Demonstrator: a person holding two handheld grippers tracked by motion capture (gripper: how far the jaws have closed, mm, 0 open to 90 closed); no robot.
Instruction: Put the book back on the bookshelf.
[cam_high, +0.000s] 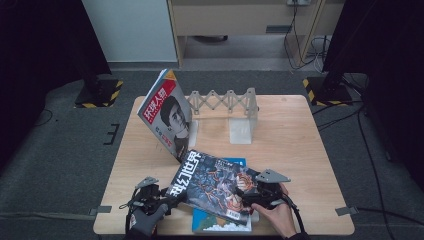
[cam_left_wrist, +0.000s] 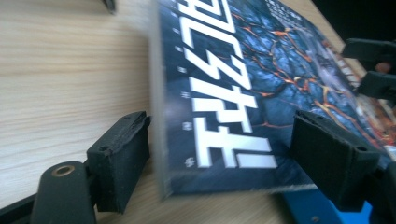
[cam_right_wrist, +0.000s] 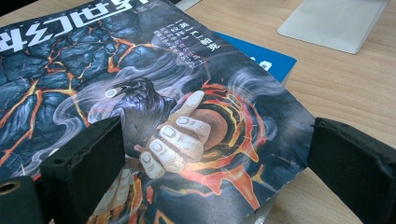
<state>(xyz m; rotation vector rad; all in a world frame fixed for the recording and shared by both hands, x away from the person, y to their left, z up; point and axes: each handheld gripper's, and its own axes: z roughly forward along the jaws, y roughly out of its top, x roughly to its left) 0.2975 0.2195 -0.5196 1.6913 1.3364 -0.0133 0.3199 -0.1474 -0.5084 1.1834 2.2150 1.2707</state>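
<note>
Grey carpet surrounds a pale wooden table (cam_high: 300, 145). Three magazines show on it. One dark magazine (cam_high: 215, 185) with a lava-and-raven cover lies flat near the front edge, its long axis running diagonally from the left gripper (cam_high: 172, 199) toward the right gripper (cam_high: 250, 197). Its title end sits between the left fingers (cam_left_wrist: 119, 158), which stand wide apart without pressing it. Its opposite corner lies between the right fingers (cam_right_wrist: 84, 168), also spread wide and not gripping. One blue magazine (cam_high: 220, 222) lies beneath it. One red-and-white magazine (cam_high: 167, 112) stands tilted in one white folding rack (cam_high: 227, 102), well beyond both pairs of fingers.
</note>
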